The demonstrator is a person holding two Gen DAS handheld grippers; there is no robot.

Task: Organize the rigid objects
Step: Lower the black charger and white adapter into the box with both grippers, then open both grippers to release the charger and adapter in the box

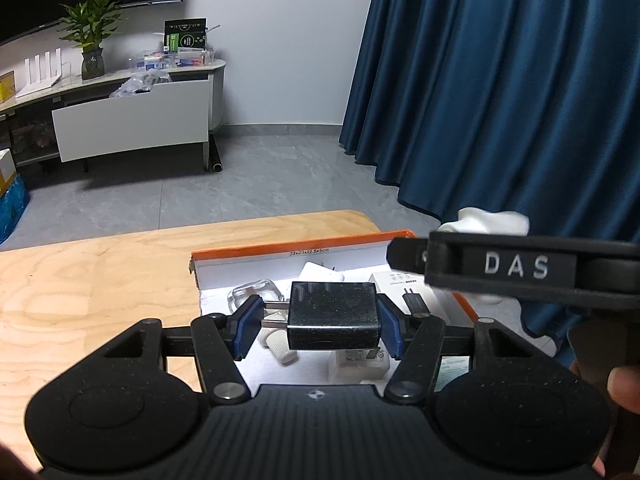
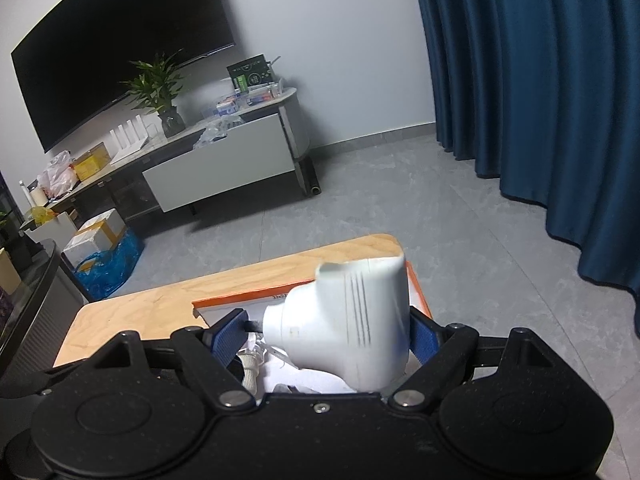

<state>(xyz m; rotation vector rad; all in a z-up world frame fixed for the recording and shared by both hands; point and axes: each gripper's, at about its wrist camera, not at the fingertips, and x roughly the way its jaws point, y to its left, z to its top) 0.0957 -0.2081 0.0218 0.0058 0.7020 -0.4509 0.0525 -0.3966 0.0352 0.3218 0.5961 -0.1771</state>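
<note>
Squarely between the left gripper's [image 1: 320,326] blue pads [image 1: 249,327] sits a black plug adapter [image 1: 334,316], clenched from both sides, its two metal prongs [image 1: 275,314] pointing toward the left pad and its glossy top face up. Just beyond and below those jaws lies the orange-edged cardboard box [image 1: 280,249] on the pale wooden table [image 1: 92,280]; inside it, ahead of the adapter, are a white charger [image 1: 322,272], a clear plastic case [image 1: 250,294] and a white retail carton printed with a plug picture [image 1: 416,288], while under the jaws show small white ribbed caps [image 1: 280,346] and a white labelled block [image 1: 358,364]. Up and to the right of the left jaws crosses the right gripper's [image 2: 326,334] dark body, marked "DAS". From the right wrist, a white angled plastic piece with a short nozzle and grooved side [image 2: 348,320] fills the space between that gripper's blue pads [image 2: 420,340]; it looks grasped, though motion blur softens the contact points. It hangs over the same box [image 2: 256,295], above crumpled white wrapping [image 2: 316,380] and a ribbed white cap [image 2: 250,368]. Farther past both jaws stand a grey tiled floor [image 2: 400,200], a blue curtain [image 2: 540,100], a white media cabinet [image 2: 224,168] with a potted plant [image 2: 160,92], and a dark wall screen [image 2: 120,52].
</note>
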